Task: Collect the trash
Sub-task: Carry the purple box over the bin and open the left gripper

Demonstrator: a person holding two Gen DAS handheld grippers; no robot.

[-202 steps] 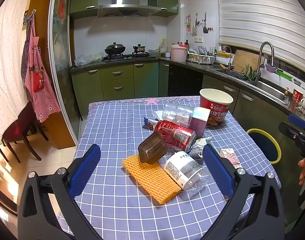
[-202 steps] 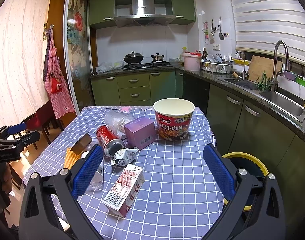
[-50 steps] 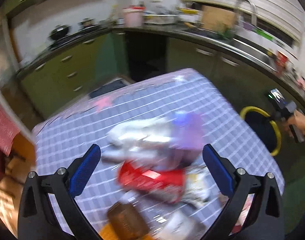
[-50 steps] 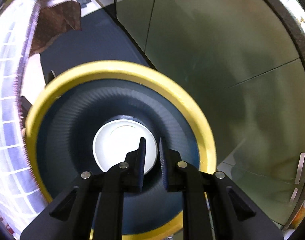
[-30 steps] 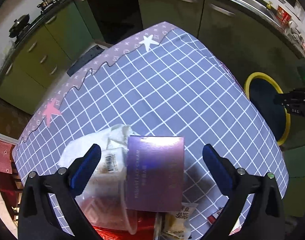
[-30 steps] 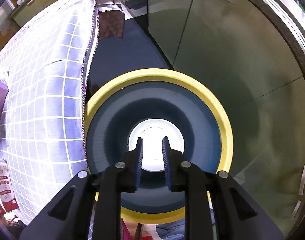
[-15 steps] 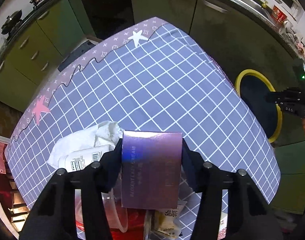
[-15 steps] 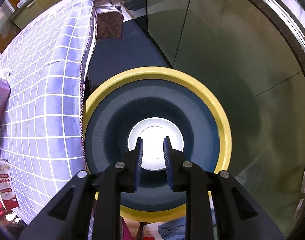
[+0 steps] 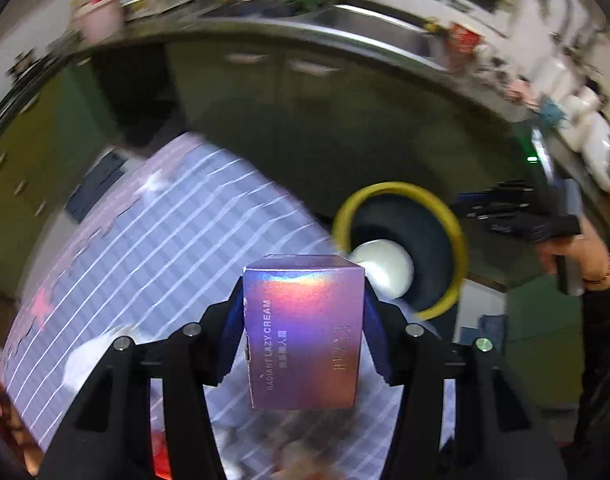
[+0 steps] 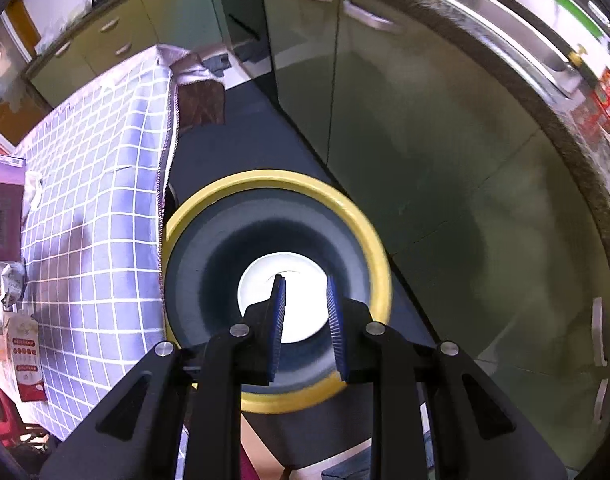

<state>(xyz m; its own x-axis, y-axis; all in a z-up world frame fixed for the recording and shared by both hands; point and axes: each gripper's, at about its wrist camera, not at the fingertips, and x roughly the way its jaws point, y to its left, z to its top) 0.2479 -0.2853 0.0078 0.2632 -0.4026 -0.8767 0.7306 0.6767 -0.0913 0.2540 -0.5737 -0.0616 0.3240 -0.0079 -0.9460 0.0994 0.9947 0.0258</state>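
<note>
the left gripper (image 9: 304, 332) is clamped on the purple box (image 9: 304, 332); the right gripper (image 10: 304, 320) hangs slightly apart, empty. carry the box squarely over the bin (image 9: 457, 232) before letting go.

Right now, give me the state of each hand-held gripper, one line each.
Left hand-held gripper: closed on the purple box.
Right hand-held gripper: empty, jaws narrowly apart, above the yellow-rimmed bin.

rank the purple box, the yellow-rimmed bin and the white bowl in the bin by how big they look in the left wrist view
1. yellow-rimmed bin
2. purple box, nearly as large, but only because it sits close to the camera
3. white bowl, partly hidden behind the box
</note>
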